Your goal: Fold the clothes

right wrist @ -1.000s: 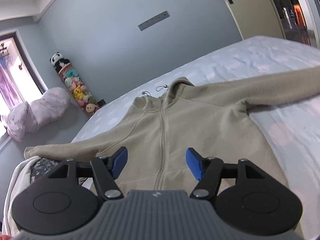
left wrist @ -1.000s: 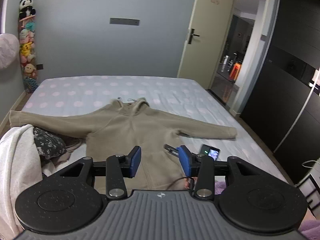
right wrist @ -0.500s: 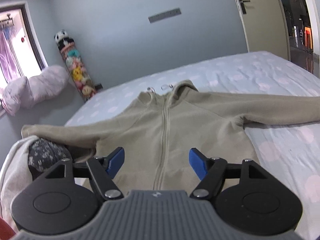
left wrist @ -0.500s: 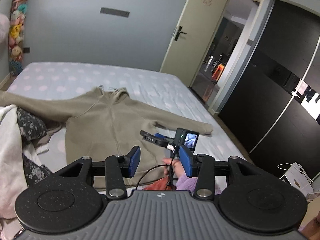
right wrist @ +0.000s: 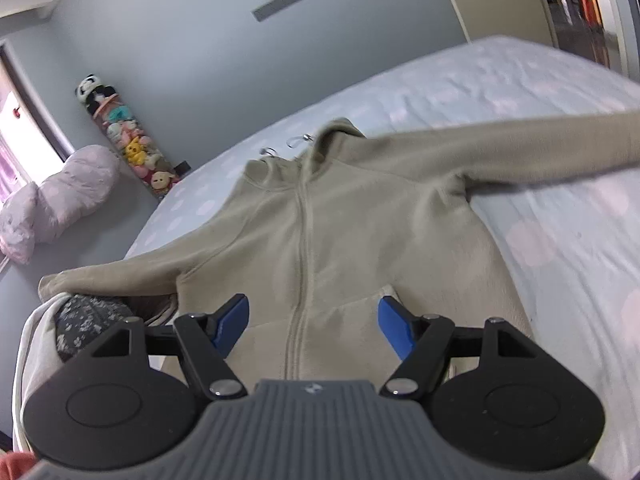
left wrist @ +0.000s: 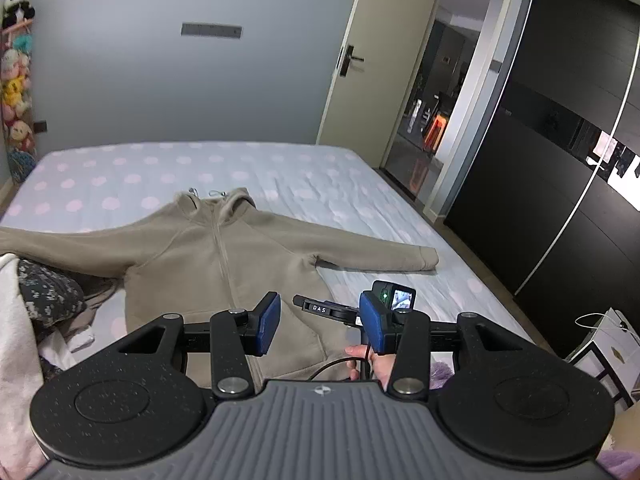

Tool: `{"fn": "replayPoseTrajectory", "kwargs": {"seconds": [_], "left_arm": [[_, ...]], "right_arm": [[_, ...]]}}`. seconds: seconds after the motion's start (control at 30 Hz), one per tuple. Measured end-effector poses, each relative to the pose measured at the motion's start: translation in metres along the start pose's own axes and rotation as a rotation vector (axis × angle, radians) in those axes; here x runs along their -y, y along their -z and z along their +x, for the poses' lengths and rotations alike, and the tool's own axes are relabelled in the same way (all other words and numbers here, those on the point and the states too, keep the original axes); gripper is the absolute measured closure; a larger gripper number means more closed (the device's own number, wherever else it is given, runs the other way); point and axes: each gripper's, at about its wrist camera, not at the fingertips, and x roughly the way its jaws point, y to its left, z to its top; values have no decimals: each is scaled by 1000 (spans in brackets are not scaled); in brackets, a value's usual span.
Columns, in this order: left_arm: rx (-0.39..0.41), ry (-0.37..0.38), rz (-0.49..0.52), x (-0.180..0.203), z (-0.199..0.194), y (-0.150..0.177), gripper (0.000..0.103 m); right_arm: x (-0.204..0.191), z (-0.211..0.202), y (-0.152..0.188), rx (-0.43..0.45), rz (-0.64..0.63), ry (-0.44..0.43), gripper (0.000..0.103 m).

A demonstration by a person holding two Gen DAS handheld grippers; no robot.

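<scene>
From the left wrist view, the left tongs [left wrist: 320, 322] hang apart and empty over the near hem of the tan hoodie [left wrist: 224, 256], spread flat on the bed [left wrist: 120, 168]. The right hand's device just beyond them could collide. From the right wrist view, the right tongs [right wrist: 314, 322] have just been opening, nothing between them; the clothes pile [right wrist: 76, 312] at near left could snag, while the bed's right side lies free.
</scene>
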Motion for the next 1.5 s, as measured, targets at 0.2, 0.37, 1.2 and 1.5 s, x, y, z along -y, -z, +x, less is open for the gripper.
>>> {"fn": "replayPoseTrajectory", "kwargs": {"seconds": [0.2,0.37,1.2,1.5], "left_arm": [[-47,32,-57,-33,57,-30,61],[-102,-33,-118,-98,133,-56,61],[-269,-175,-341,-432,610,-187,60],[-285,-243,-384,-455,685,-173,72]], "right_arm": [[12,34,-14,-32,-14,37,29],[17,66,-48,-47,-70,45,29],[-1,427,-322,-162,-112,-1,28],[17,509,-325,-262,-112,127,31]]}}
